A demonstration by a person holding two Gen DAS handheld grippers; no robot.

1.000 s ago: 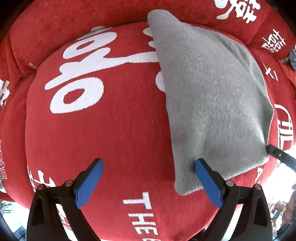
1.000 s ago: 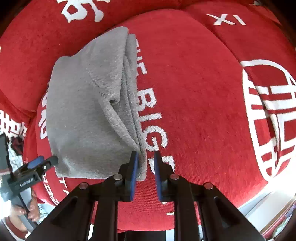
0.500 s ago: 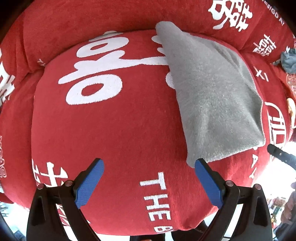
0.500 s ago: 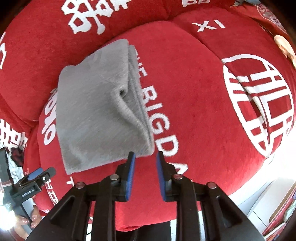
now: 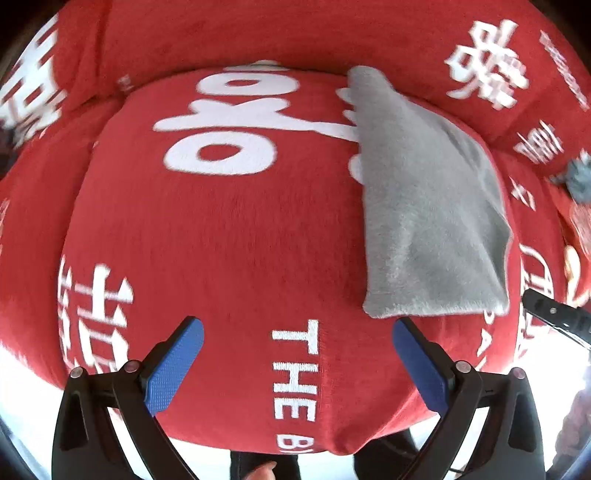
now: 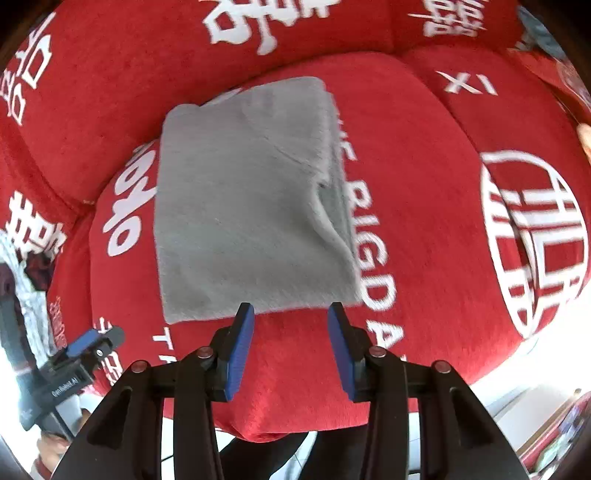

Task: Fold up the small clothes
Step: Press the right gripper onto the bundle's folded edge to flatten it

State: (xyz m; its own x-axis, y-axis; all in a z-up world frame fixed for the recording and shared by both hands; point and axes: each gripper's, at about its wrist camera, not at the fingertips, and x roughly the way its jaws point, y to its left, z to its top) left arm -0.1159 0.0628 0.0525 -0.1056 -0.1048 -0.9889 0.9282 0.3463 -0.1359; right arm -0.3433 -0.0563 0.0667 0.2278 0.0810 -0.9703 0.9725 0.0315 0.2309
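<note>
A folded grey fleece cloth (image 6: 251, 206) lies flat on a red sofa seat cushion (image 6: 424, 184) with white lettering. In the left wrist view the cloth (image 5: 432, 206) lies to the right on the cushion (image 5: 221, 240). My left gripper (image 5: 297, 339) is open and empty, held back from the cloth's near edge. My right gripper (image 6: 291, 325) is open and empty, just short of the cloth's near edge. The left gripper also shows in the right wrist view (image 6: 92, 343), and a right fingertip (image 5: 554, 314) in the left wrist view.
The red sofa backrest (image 5: 258, 33) rises behind the seat. A second seat cushion (image 6: 535, 221) with a white round emblem lies to the right. A small grey-blue item (image 5: 576, 177) sits far right on the sofa. The cushion's front edge drops off below the grippers.
My right gripper has let go of the cloth's corner, opened and pulled back. My left gripper has also drawn back from the cloth. The cloth now lies flat and folded.
</note>
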